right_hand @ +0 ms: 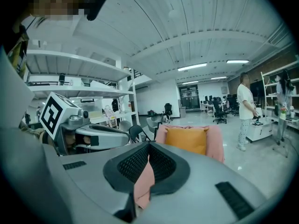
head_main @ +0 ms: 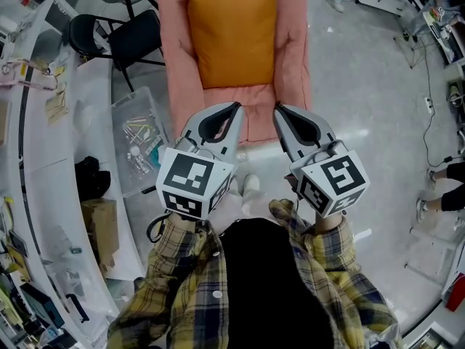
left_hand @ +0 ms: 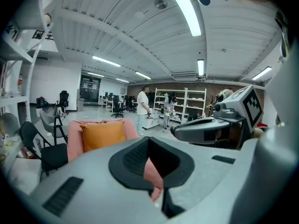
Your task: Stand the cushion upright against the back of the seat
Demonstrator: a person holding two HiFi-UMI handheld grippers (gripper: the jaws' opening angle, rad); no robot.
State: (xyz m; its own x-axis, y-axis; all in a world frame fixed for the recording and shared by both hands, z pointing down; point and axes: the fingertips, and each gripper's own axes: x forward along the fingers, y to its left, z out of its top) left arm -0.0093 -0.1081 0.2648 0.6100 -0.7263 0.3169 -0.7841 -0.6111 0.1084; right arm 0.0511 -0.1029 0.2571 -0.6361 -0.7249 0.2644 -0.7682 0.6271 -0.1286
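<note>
I look out over a pale grey polished floor [head_main: 363, 86] and a white ribbed ceiling [left_hand: 117, 27] lit by long strip lights [left_hand: 184, 8]. On the left, a curved white desk [head_main: 43, 195] runs past a black folding chair [head_main: 123, 38] and a clear plastic bin [head_main: 142, 140]. Far off stand open shelving racks [left_hand: 187, 99] and office chairs [left_hand: 117, 108].

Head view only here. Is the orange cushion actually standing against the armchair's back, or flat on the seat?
Observer: Standing. Left gripper view shows the orange cushion upright on the seat, against the back of the pink armchair.
Operator: Tongs holding anything?
Observer: No, the left tongs and right tongs are both shut, empty.
Operator: Anyone nearby?
Observer: One person in a white top stands farther back, behind the armchair.
</note>
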